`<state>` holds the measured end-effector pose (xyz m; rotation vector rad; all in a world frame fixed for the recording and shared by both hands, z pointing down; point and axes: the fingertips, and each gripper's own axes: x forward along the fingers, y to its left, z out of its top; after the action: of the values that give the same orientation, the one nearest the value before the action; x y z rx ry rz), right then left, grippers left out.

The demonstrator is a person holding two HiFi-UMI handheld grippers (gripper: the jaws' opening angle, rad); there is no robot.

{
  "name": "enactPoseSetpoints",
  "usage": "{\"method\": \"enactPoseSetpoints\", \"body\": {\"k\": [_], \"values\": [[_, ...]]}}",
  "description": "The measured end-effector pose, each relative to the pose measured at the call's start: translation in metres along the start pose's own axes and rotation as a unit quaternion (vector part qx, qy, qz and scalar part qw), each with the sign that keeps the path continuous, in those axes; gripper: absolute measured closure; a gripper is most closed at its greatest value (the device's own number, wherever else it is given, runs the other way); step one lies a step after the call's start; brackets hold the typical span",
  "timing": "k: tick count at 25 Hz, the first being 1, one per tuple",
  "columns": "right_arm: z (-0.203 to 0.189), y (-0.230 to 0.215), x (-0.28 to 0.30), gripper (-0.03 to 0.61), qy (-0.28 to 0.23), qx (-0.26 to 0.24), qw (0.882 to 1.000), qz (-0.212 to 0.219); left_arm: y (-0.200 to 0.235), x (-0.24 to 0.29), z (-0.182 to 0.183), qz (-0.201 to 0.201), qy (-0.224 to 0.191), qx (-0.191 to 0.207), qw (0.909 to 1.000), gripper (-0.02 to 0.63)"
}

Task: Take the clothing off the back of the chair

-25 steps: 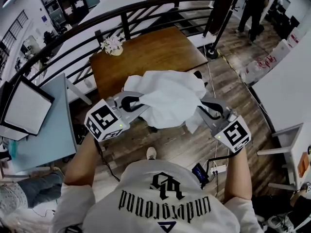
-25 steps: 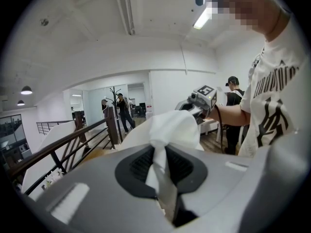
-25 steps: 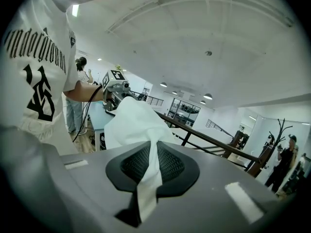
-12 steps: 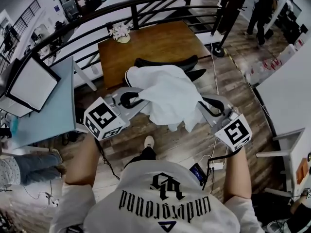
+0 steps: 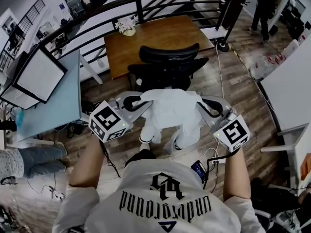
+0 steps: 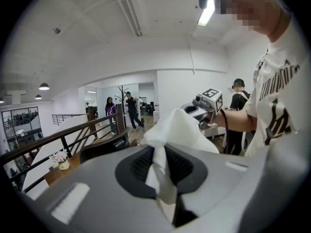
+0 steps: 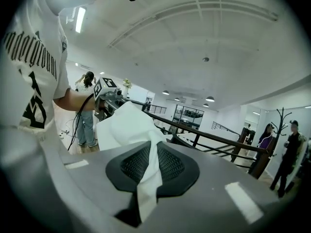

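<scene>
Clothing [image 5: 171, 113], one piece, clamped by two hand-held grippers [image 5: 142, 102] [image 5: 199, 104].

Left tool [image 6: 159, 171] clamped on white garment [image 6: 182, 130], black chair [image 6: 104, 149] beyond, dark railing [image 6: 58, 140] at left

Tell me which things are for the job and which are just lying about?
For the job:
- white cloth garment, pinched by the left gripper and the right gripper
- black mesh-backed office chair, its back bare

Just lying about:
- brown wooden table
- small pot of pale flowers
- flat dark-framed monitor
- black metal railing
</scene>
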<state>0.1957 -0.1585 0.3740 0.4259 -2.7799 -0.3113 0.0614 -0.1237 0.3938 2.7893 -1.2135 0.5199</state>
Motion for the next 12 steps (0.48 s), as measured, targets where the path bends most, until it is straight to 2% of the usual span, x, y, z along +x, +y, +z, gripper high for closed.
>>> {"method": "enactPoseSetpoints", "body": {"k": [5,12], "values": [[0.002,0.024,-0.006,0.543,-0.003,0.011,1.000,-0.023,-0.014,-0.015,-0.005,-0.012,-0.014,-0.002,0.9998,0.538],[0.013,0.066,-0.002,0.543,-0.001,0.037,0.996,-0.076,-0.019,-0.055,-0.012,-0.022,-0.044,0.017,0.9986,0.538]]}}
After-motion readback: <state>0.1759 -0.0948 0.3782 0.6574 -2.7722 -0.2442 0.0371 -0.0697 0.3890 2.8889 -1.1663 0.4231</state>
